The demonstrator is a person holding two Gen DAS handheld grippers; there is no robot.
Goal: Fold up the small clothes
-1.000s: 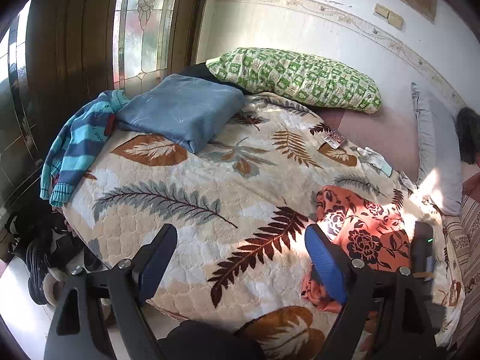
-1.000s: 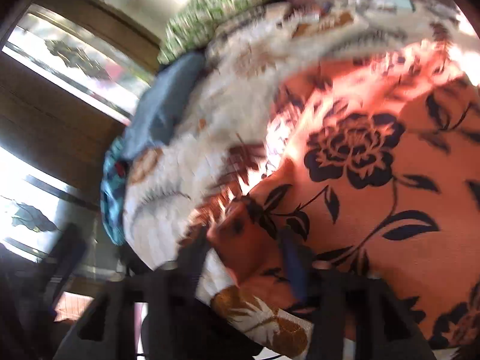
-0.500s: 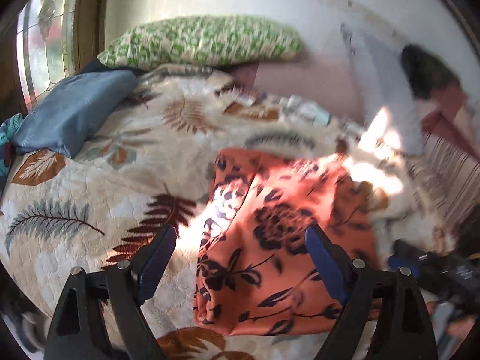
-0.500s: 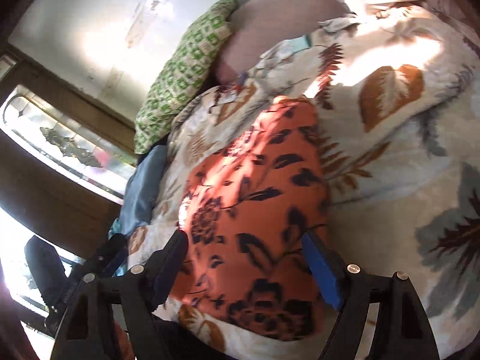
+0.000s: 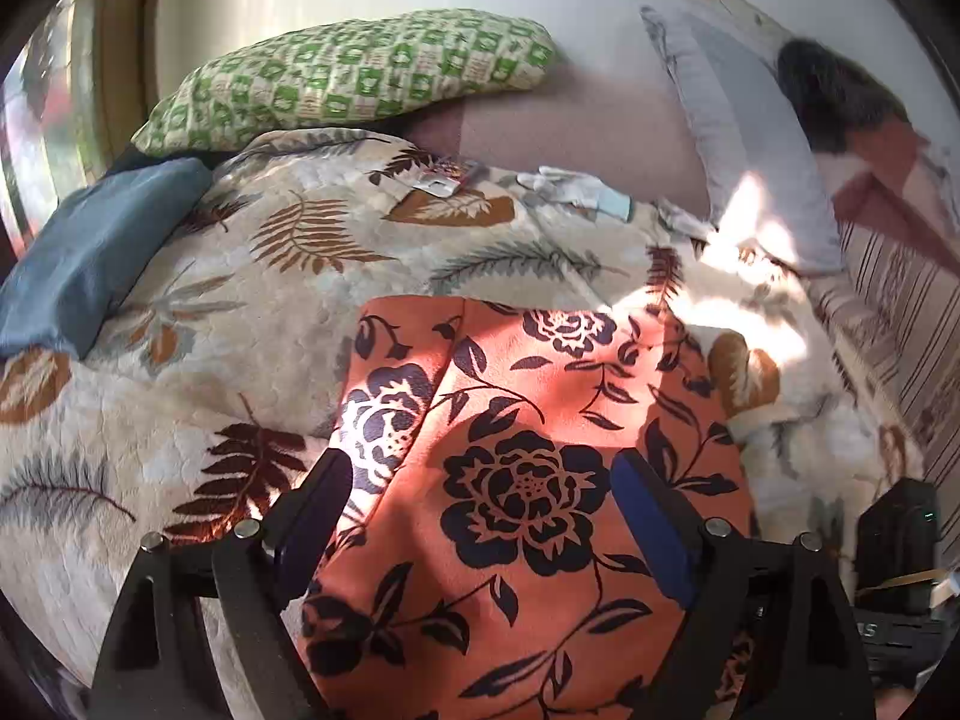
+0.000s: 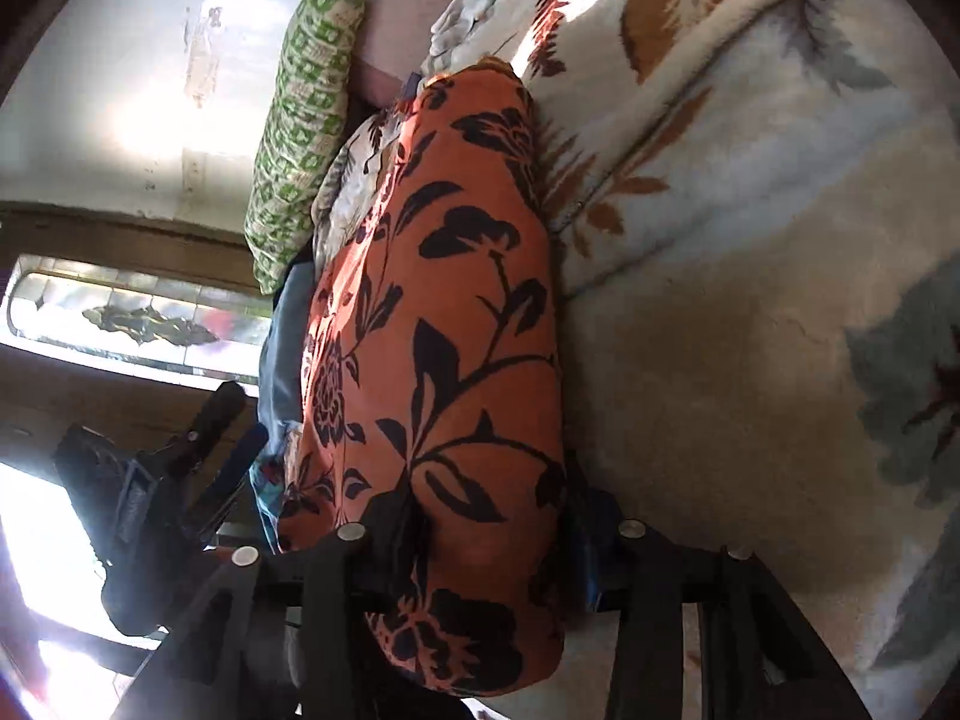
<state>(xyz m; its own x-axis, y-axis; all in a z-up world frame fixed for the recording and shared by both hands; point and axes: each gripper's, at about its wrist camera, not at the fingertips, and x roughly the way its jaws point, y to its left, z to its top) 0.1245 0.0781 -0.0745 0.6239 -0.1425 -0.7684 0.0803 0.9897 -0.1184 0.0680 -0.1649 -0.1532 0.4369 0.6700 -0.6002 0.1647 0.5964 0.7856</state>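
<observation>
An orange garment with dark flowers (image 5: 528, 420) lies partly folded on a leaf-print blanket (image 5: 210, 360). My left gripper (image 5: 480, 480) hovers open over its near part, one finger on each side of the big flower, and holds nothing. In the right wrist view the same garment (image 6: 432, 300) runs away from me as a long roll. My right gripper (image 6: 486, 534) has its jaws closing on the garment's near end, and the cloth bulges between both fingers. The left gripper (image 6: 198, 456) shows at the far left of that view.
A green patterned pillow (image 5: 360, 72) and a grey pillow (image 5: 738, 138) lie against the wall. A folded blue garment (image 5: 90, 240) sits at the left. Small packets (image 5: 576, 189) lie beyond the orange garment. The blanket (image 6: 750, 300) spreads to the right. A stained-glass window (image 6: 132, 312) stands at the left.
My left gripper has swung right from over the bare blanket to over the orange garment. My right gripper let go of the cloth, opened wide, then narrowed onto the garment's near end.
</observation>
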